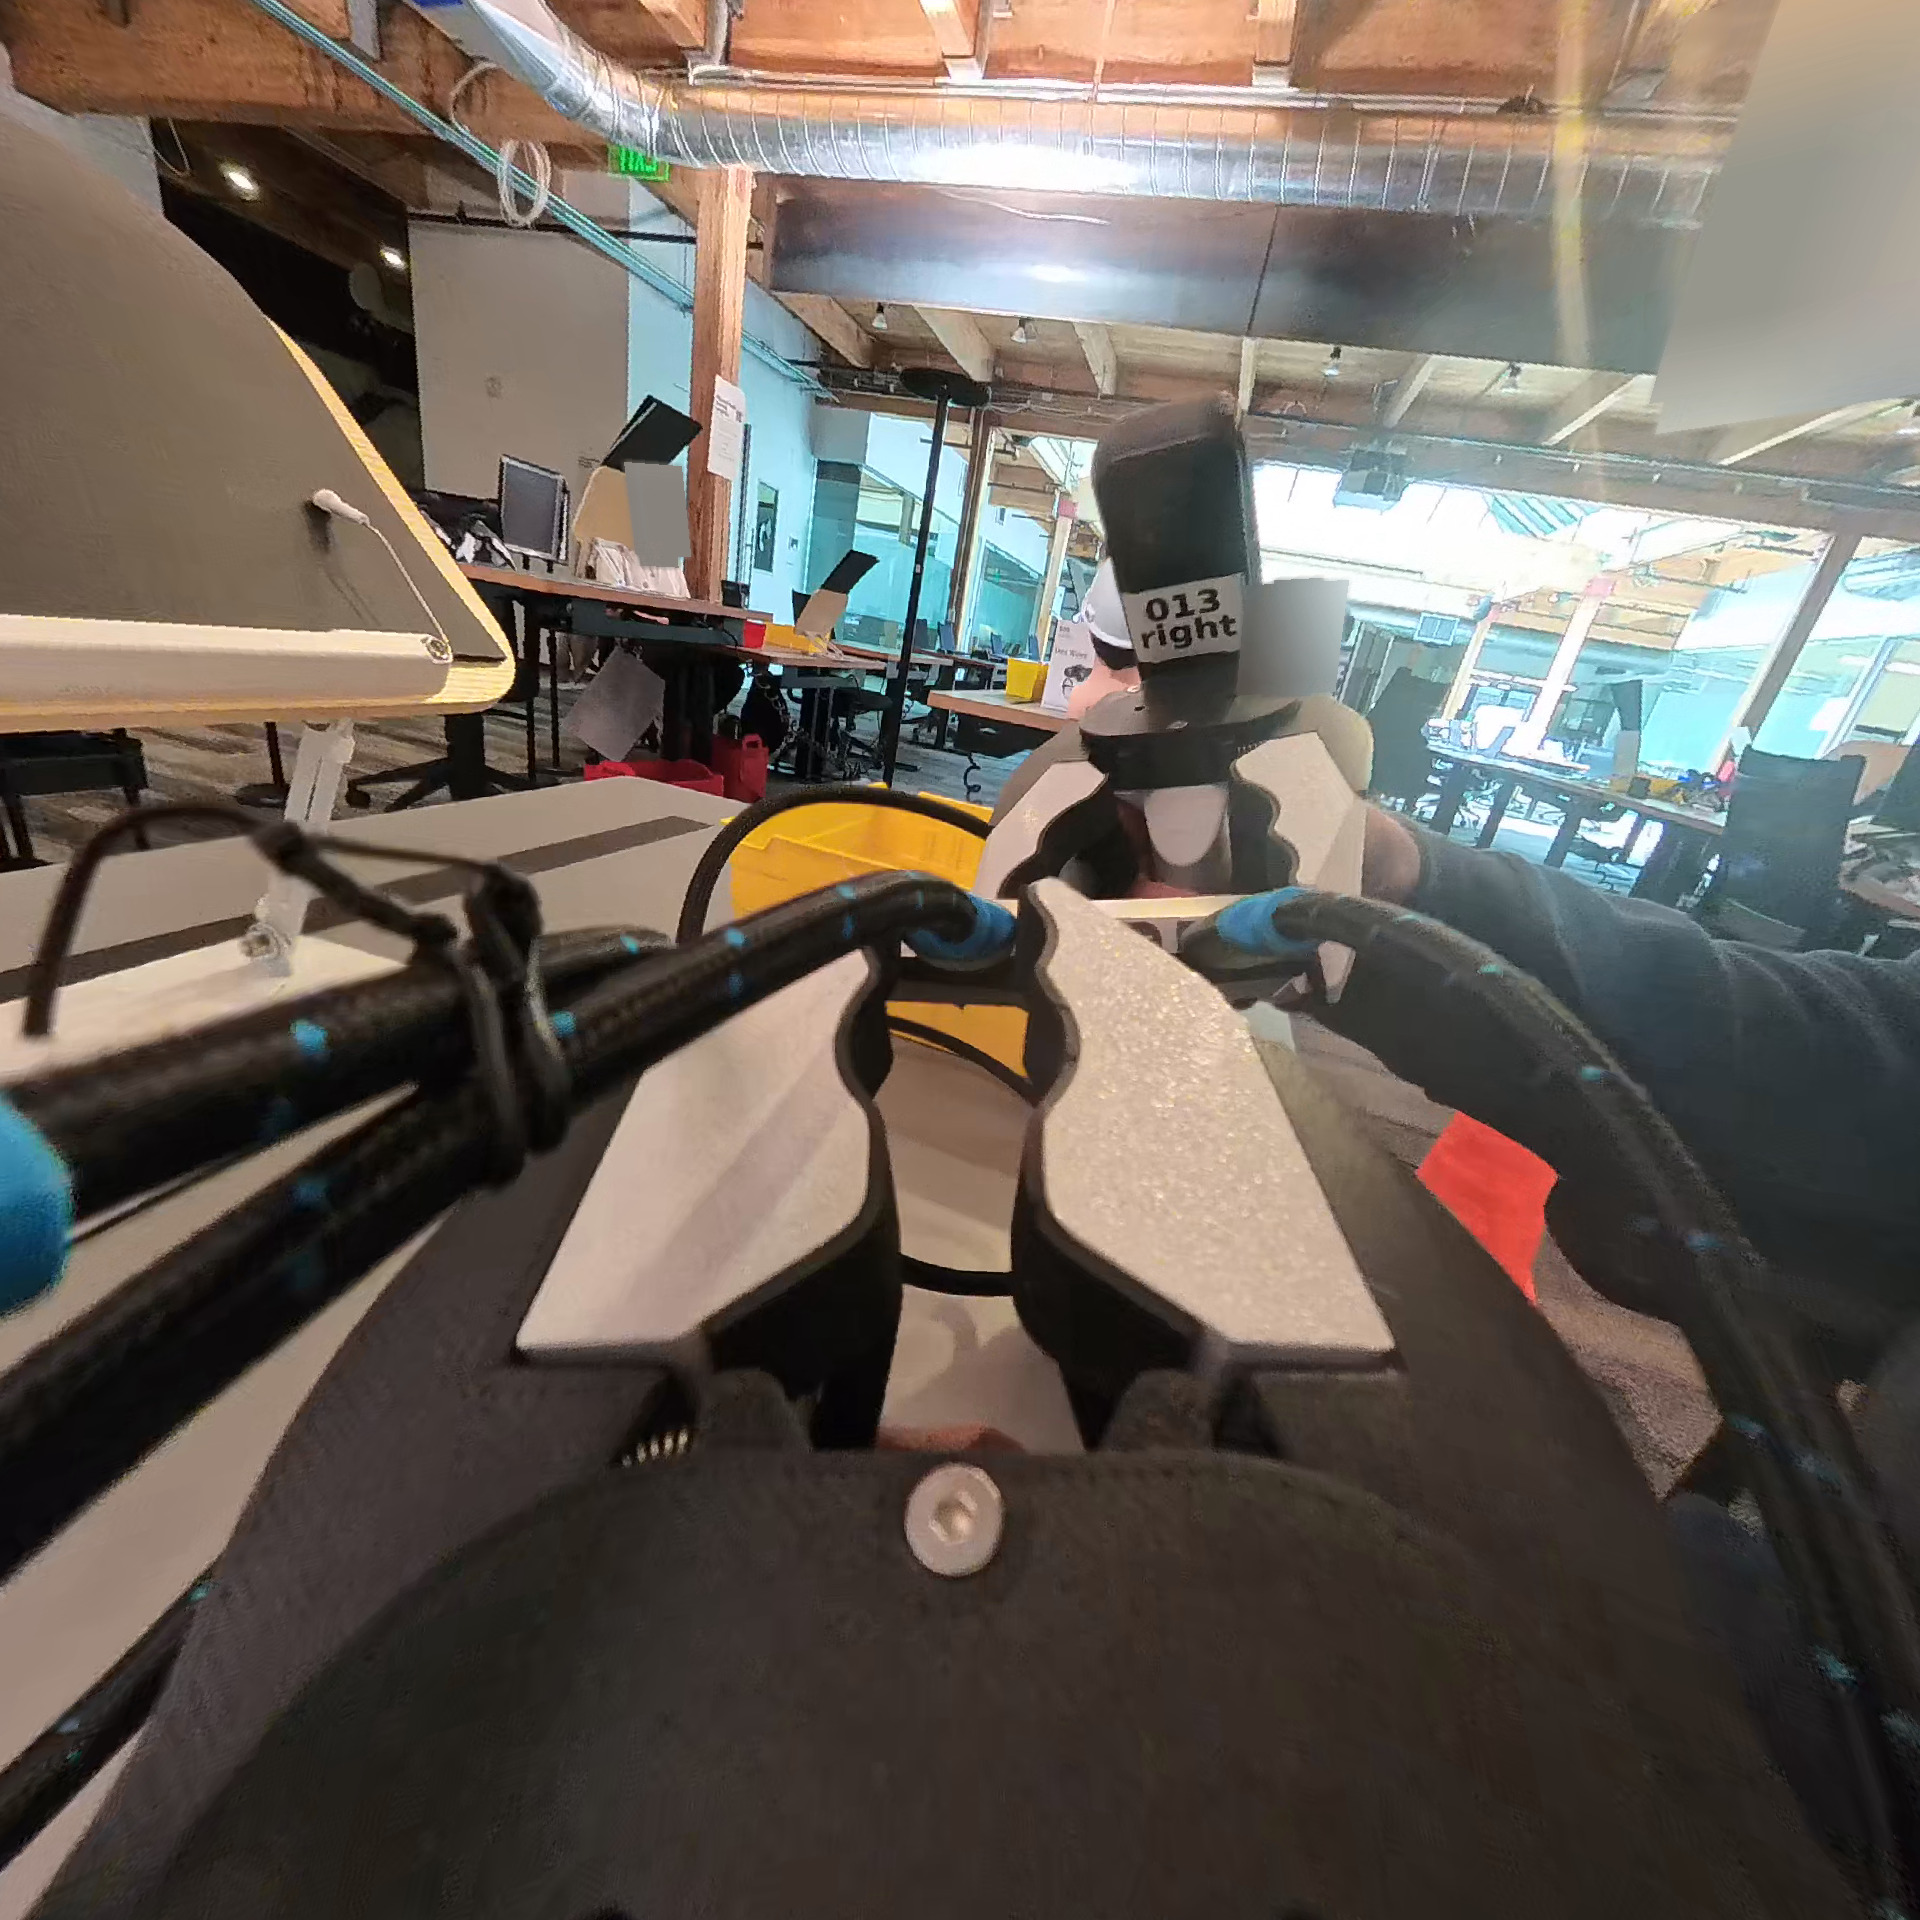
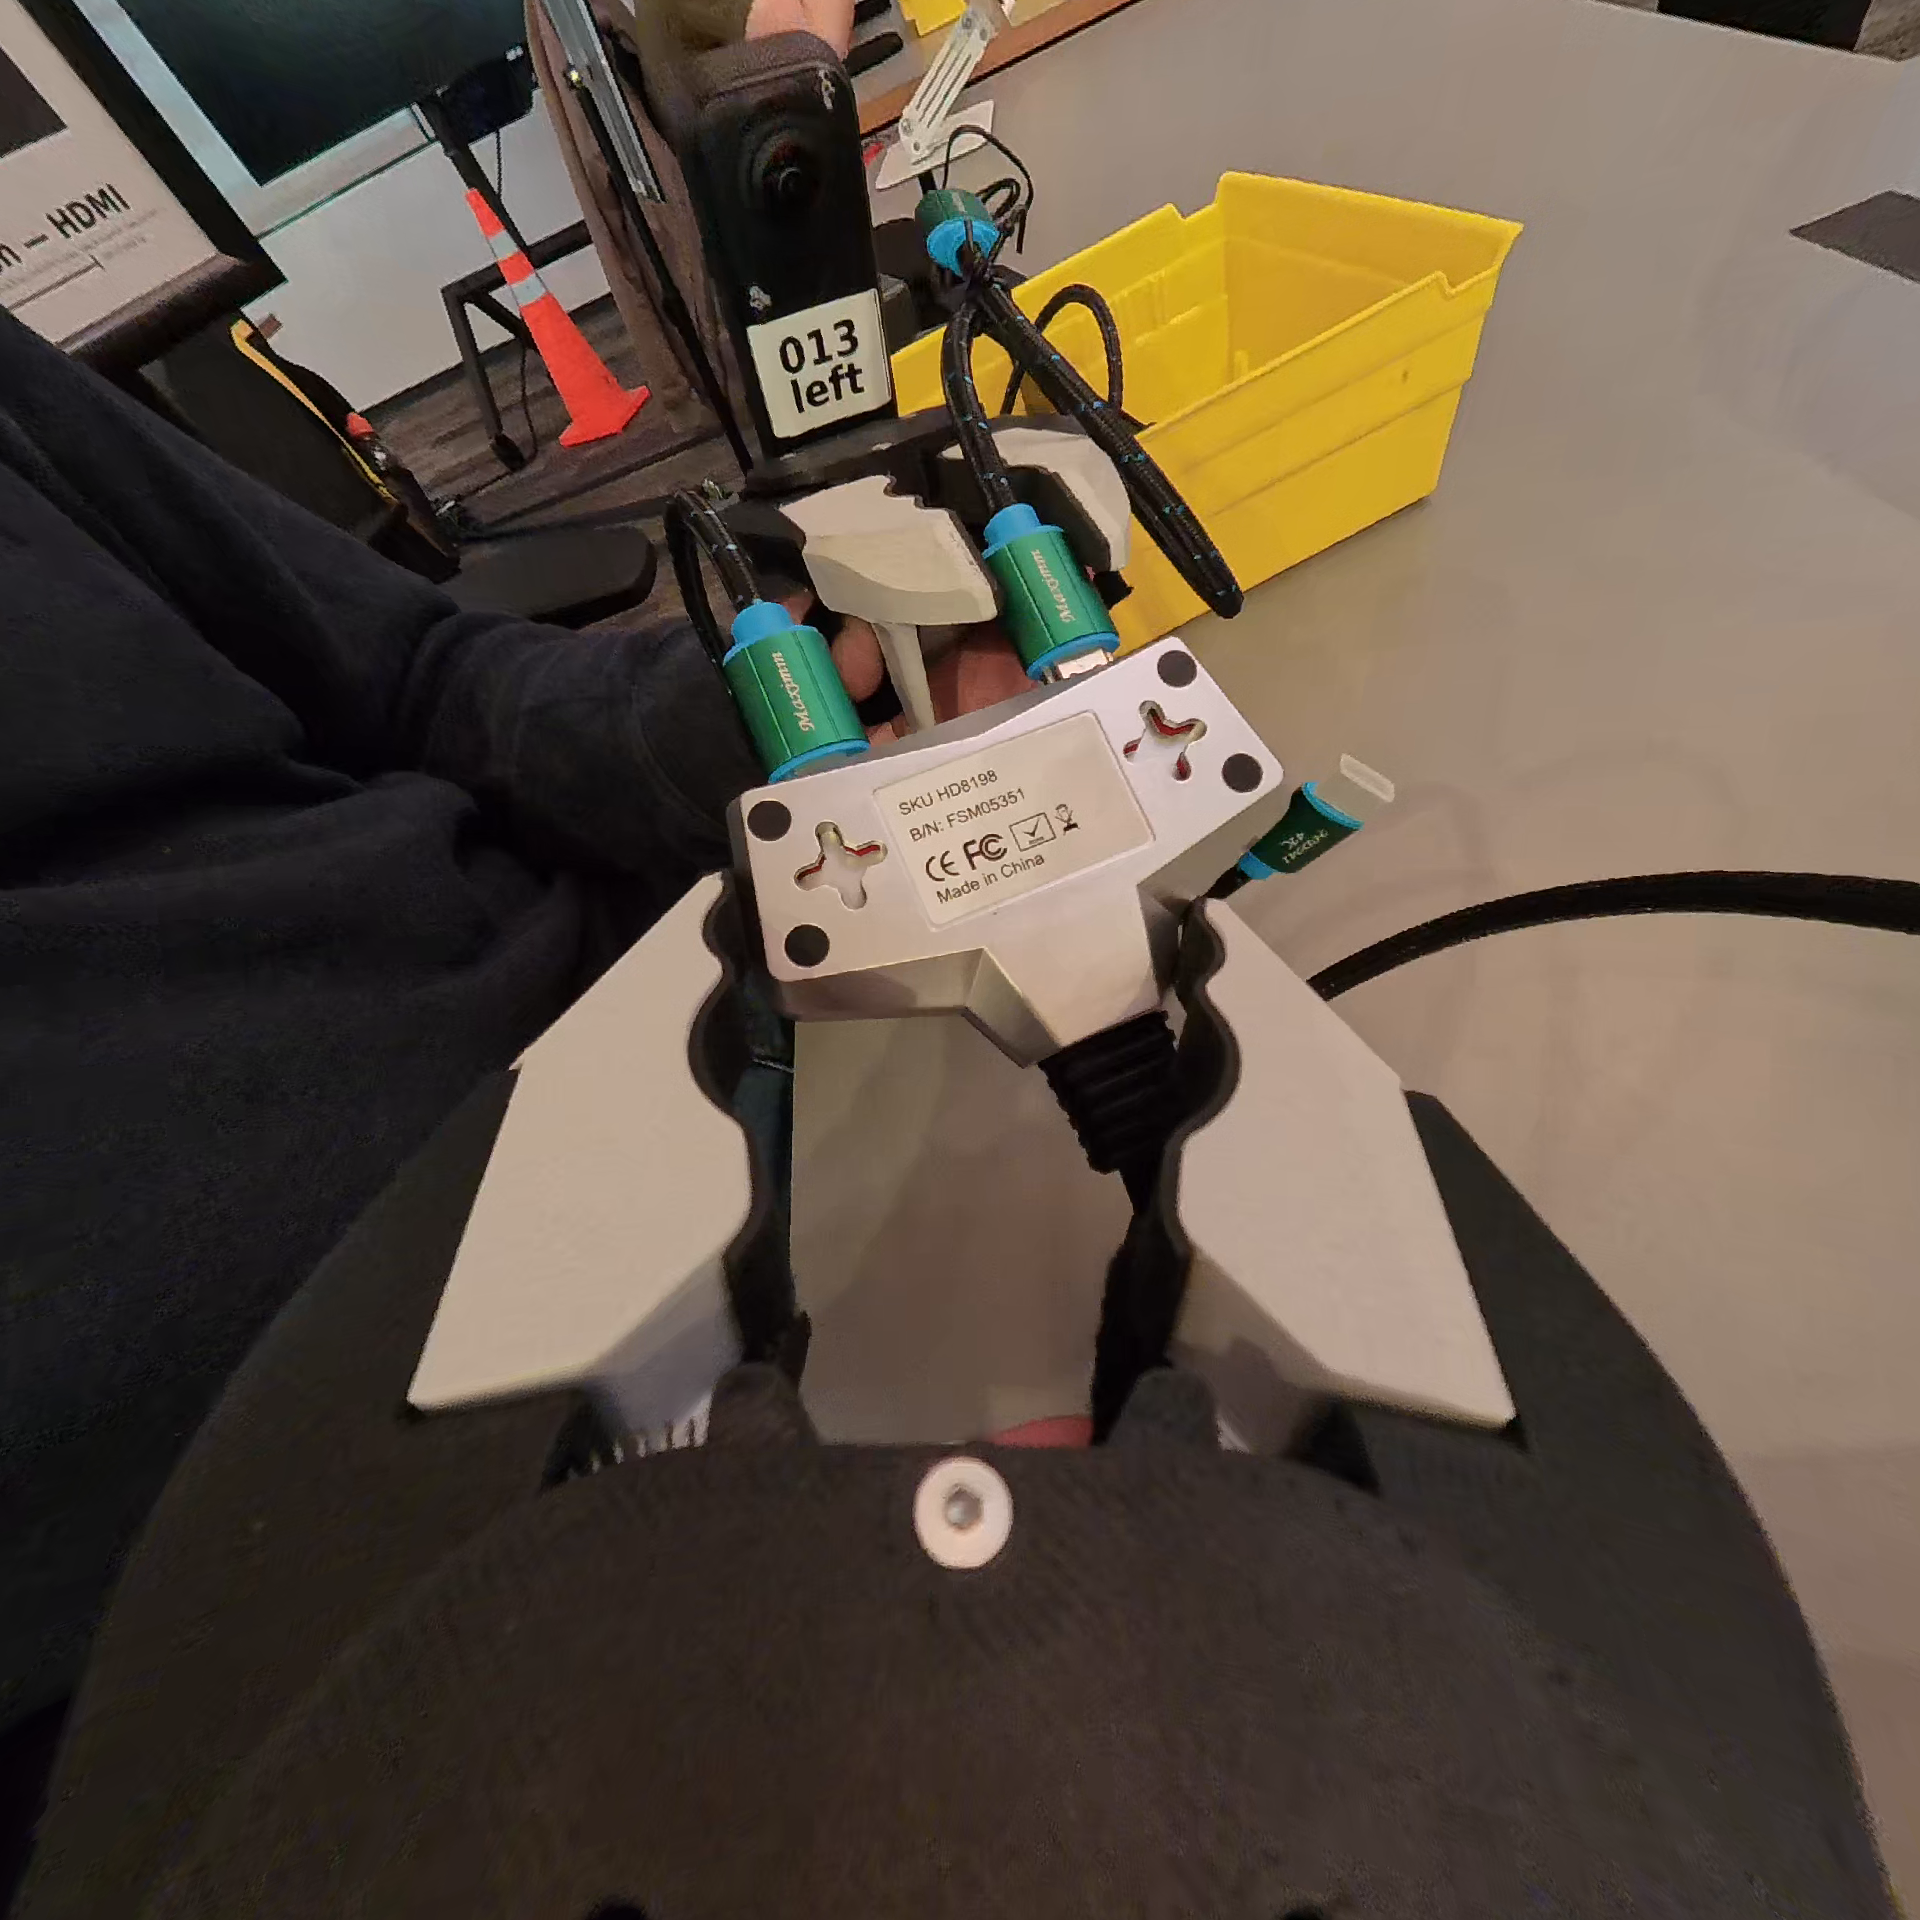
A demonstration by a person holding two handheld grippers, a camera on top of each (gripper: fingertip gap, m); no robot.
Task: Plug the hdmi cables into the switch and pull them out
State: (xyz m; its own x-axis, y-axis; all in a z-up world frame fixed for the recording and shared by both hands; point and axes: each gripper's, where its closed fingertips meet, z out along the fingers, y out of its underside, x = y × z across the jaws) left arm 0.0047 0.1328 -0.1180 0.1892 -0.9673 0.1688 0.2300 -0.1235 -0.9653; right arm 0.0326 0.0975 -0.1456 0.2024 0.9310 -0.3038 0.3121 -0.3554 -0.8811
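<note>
Hidden/unclear: in the left wrist view the silver metal HDMI switch is nearly all blocked by the gripper fingers and is seen edge-on only. The plug bodies are covered there too, w/ just their blue collars showing. The label side of the switch faces up in the right wrist view; its ports can't be seen.

Right gripper: fingers partly closed, clamping the switch's narrow end, where its thick black tail cable exits. The switch is held above the grey table.

Left gripper: fingers narrowed onto the right-hand green plug w/ blue collar. That plug is only partway in, w/ bare metal showing at the port. The left-hand green plug is seated fully, w/ nothing gripping it.

A third green plug lies loose on the table, just beside the switch's corner, metal tip exposed.

Yellow plastic bin: open top, on the table behind the left gripper. Its near corner is hidden by that gripper, and a loop of black braided cable w/ blue flecks crosses in front of its near wall.

Around: bundled braided cables run across the left gripper's own view, tied w/ a black cord. A dark sleeve fills the left side, and an orange cone stands on the floor beyond.
</note>
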